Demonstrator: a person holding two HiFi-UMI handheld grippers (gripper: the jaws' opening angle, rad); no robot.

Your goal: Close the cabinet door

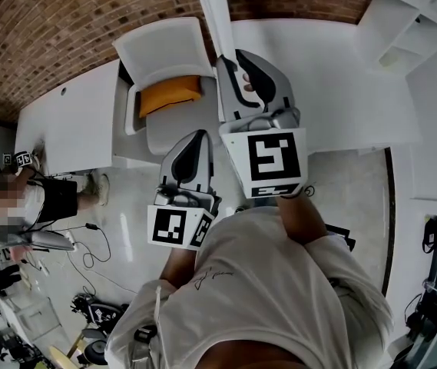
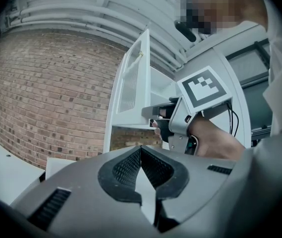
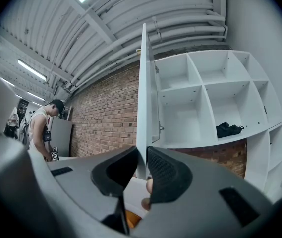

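Observation:
The white cabinet door (image 3: 142, 83) stands open, edge-on to me, beside the open shelf unit (image 3: 210, 98). My right gripper (image 3: 143, 165) is shut on the door's lower edge, and the thin panel runs up from between its pads. From the left gripper view the same door (image 2: 131, 83) shows with the right gripper (image 2: 155, 119) clamped at its bottom corner. In the head view the door (image 1: 212, 10) is a narrow white strip, the right gripper (image 1: 233, 60) is at it, and my left gripper (image 1: 199, 134) hangs lower and nearer, shut on nothing (image 2: 141, 150).
A white chair with an orange cushion (image 1: 170, 94) stands under the door, next to a white table (image 1: 72, 118). A black item (image 3: 228, 129) lies on a shelf. A person (image 1: 18, 198) stands at the left by the brick wall (image 3: 106, 113).

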